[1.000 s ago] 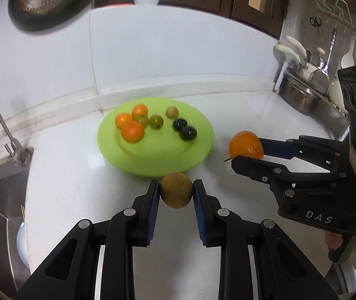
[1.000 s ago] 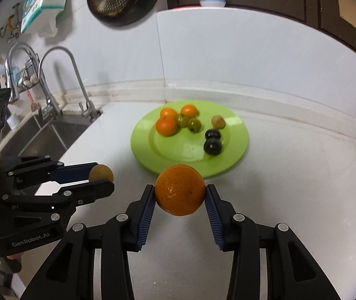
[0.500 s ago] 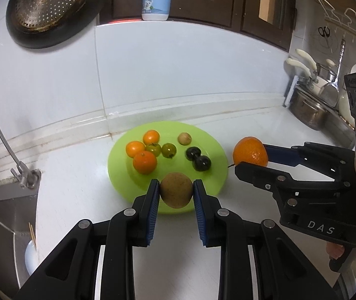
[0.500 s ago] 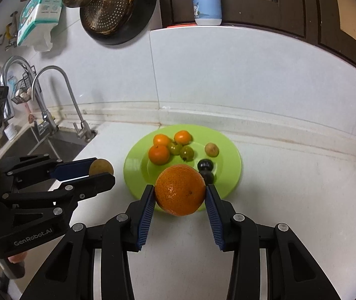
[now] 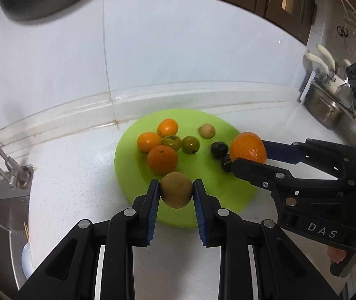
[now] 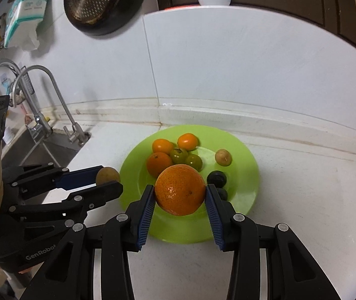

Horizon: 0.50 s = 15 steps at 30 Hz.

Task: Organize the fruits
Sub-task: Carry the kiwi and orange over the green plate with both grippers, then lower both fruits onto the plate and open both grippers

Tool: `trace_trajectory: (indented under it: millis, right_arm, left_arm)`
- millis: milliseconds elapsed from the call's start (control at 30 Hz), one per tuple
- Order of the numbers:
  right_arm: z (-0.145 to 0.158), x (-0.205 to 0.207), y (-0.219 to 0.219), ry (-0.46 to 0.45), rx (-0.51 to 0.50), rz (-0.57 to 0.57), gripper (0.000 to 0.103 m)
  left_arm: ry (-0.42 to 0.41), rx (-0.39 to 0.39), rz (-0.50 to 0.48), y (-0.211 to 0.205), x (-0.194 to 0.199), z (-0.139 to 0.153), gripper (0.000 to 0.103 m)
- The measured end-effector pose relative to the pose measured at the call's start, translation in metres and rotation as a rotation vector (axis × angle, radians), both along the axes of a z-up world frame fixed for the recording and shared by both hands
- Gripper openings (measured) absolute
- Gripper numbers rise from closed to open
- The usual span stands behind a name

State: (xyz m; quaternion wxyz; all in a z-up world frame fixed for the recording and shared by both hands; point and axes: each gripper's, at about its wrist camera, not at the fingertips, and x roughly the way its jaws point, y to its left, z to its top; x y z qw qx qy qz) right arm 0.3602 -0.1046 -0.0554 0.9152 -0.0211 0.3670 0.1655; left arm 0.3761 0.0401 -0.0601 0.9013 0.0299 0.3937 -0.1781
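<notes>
A green plate (image 5: pixel 125 160) (image 6: pixel 242 200) lies on the white counter by the back wall and carries several small fruits: oranges, green ones, a tan one and dark ones. My left gripper (image 5: pixel 176 191) is shut on a brown round fruit (image 5: pixel 176 190), held over the plate's near rim. From the right wrist view this brown fruit (image 6: pixel 108 175) shows just left of the plate. My right gripper (image 6: pixel 180 193) is shut on a large orange (image 6: pixel 180 192), above the plate's front part. In the left wrist view that orange (image 5: pixel 247 150) hangs over the plate's right side.
A sink (image 6: pixel 40 150) with curved taps (image 6: pixel 50 85) lies left of the plate. A dark colander (image 6: pixel 103 2) hangs on the wall above. A steel pot (image 5: pixel 325 110) and utensils stand at the far right. Bare counter (image 6: pixel 315 200) stretches right of the plate.
Both grippers have carried their fruits forward, from in front of the plate to over it. The plate now looms nearer in both views. Neither grip has changed.
</notes>
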Motion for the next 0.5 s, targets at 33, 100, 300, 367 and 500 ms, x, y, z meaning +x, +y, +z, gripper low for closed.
trace_trajectory:
  millis: [33,100,300,367,500]
  right_arm:
    - [-0.002,0.003,0.002,0.006,-0.004,-0.003,0.042]
    - [-0.008,0.009,0.004,0.02,-0.012,-0.006,0.042]
    - [-0.025,0.021,0.008,0.061,-0.032,-0.035,0.042]
    - [-0.028,0.023,0.008,0.071,-0.033,-0.045,0.042]
    - [-0.033,0.027,0.009,0.08,-0.047,-0.063,0.042]
  left_arm:
    - [0.008,0.002,-0.004,0.0,0.003,-0.003,0.027]
    - [0.017,0.01,-0.009,0.001,0.007,-0.009,0.027]
    - [0.041,0.009,-0.039,0.003,0.018,-0.021,0.027]
    - [0.043,0.008,-0.054,0.002,0.021,-0.022,0.027]
    - [0.038,0.013,-0.059,0.0,0.025,-0.021,0.033]
